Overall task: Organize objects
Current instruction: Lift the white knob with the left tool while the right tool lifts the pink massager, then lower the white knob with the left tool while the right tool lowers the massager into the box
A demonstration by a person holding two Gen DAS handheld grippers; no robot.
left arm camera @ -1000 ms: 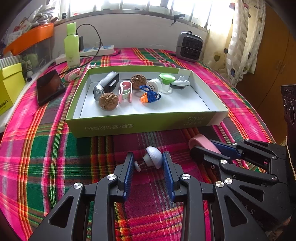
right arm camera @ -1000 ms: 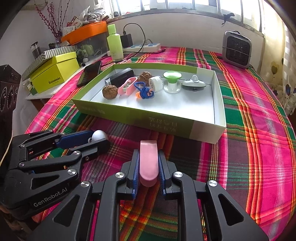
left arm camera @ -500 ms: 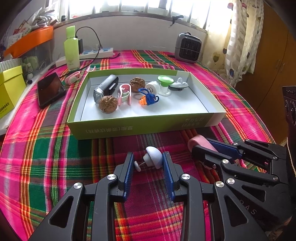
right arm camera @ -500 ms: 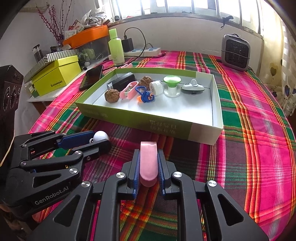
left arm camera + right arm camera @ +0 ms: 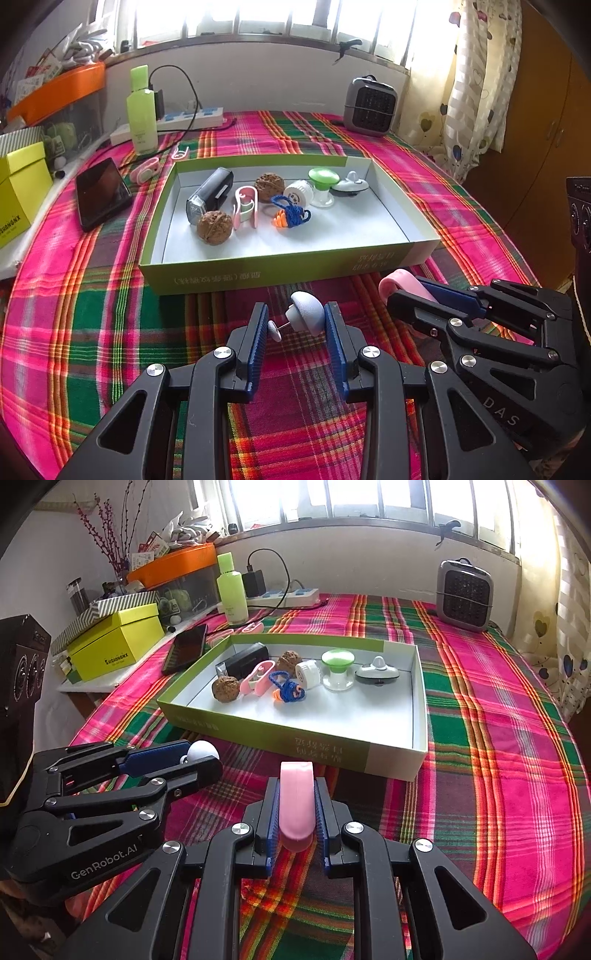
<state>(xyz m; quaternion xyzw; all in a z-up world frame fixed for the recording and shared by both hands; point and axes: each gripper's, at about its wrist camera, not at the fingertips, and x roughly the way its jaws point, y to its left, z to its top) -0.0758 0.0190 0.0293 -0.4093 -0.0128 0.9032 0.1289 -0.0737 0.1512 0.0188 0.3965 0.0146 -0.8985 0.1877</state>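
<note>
a white knob point(image 5: 306, 312) is gripped by the left tongs point(image 5: 297, 325), a pink clip point(image 5: 296, 805) by the right tongs point(image 5: 296, 808); both are to be carried into the box point(image 5: 280, 275) next.

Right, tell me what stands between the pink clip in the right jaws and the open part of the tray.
Only the tray's near wall. The pink clip sits clamped in the right gripper just short of that wall, above the cloth. Beyond the wall the near strip of tray floor is bare; the items already inside are bunched toward the far side.

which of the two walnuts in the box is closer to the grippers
The walnut at the left, in front of the black flashlight. The other walnut lies farther back, behind the pink clip.
</note>
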